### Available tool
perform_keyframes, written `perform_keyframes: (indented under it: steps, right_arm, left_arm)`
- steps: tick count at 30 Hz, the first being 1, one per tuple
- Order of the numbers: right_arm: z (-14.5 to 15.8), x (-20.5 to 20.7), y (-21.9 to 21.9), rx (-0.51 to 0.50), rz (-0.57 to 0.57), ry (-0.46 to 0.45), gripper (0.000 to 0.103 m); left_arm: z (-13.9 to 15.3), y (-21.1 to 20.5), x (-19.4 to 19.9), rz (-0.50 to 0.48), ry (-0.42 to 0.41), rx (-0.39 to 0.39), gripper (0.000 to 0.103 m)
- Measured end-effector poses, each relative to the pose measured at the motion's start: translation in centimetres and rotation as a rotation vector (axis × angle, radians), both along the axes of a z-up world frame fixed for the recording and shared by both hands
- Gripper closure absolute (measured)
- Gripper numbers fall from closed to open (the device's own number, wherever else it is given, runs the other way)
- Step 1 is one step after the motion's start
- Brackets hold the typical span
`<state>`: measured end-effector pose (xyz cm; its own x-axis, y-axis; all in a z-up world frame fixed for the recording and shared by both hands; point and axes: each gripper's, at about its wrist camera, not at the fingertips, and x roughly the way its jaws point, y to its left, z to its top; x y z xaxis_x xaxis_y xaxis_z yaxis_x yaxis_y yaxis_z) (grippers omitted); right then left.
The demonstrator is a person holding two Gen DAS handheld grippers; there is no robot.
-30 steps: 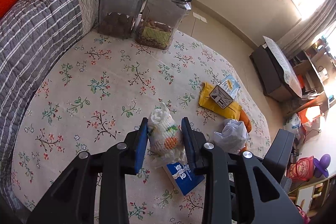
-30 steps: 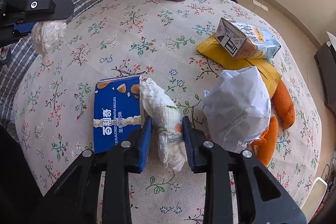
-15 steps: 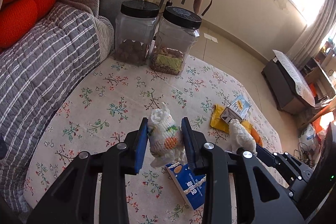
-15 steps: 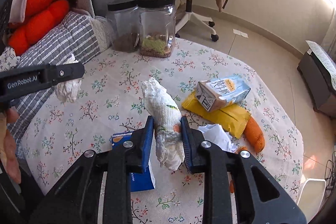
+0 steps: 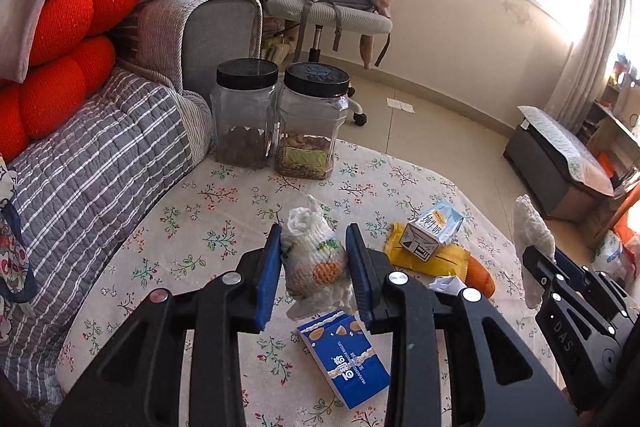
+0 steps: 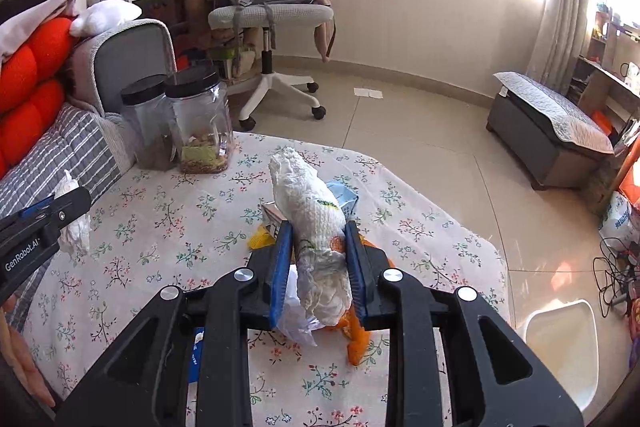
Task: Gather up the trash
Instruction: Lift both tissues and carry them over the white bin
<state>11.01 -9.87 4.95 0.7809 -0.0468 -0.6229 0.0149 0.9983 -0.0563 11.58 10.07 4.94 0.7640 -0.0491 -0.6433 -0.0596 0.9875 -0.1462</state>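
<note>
Wads of crumpled tissue sit in both grippers, lifted clear of the table; the left gripper [image 5: 312,267] clamps a short wad [image 5: 312,259] with an orange print between its blue pads, and the right gripper [image 6: 318,263] clamps a longer wad [image 6: 312,223] that sticks up past its fingertips; both jaws stand narrow, pressed on the paper.

Below them, more trash lies on the flowered tablecloth [image 5: 208,227]; a blue biscuit box [image 5: 346,363] lies flat near the near edge, under the left gripper; a small milk carton [image 5: 432,231] rests on a yellow wrapper [image 5: 444,259] toward the right edge, with an orange plush thing [image 5: 478,275] touching the wrapper's end; a bit of white paper [image 5: 444,283] shows just beside the left gripper's right finger.

Two clear jars [image 5: 276,119] with black lids stand side by side, touching, at the far edge, each part filled.

A grey striped sofa [image 5: 96,155] with red cushions [image 5: 60,39] runs along the table's left edge; beyond the far edge stands an office chair [image 6: 272,15] hung with a backpack and clothes; a low dark bench [image 6: 548,131] stands by the window wall on the right; a white bin [image 6: 560,343] sits on the floor off the table's right edge.
</note>
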Motion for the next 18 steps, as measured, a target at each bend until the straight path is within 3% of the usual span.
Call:
perform_keyframes:
  steps: [7, 18]
  right_arm:
    - [1.4, -1.7, -4.0, 0.003, -0.088, -0.039, 0.078]
    - [3.1, -5.8, -11.3, -0.019, -0.220, -0.090, 0.078]
  left_arm:
    - [1.2, -3.6, -1.5, -0.041, -0.046, 0.020, 0.071]
    - [2.8, -10.9, -3.9, -0.187, -0.080, 0.015, 0.071]
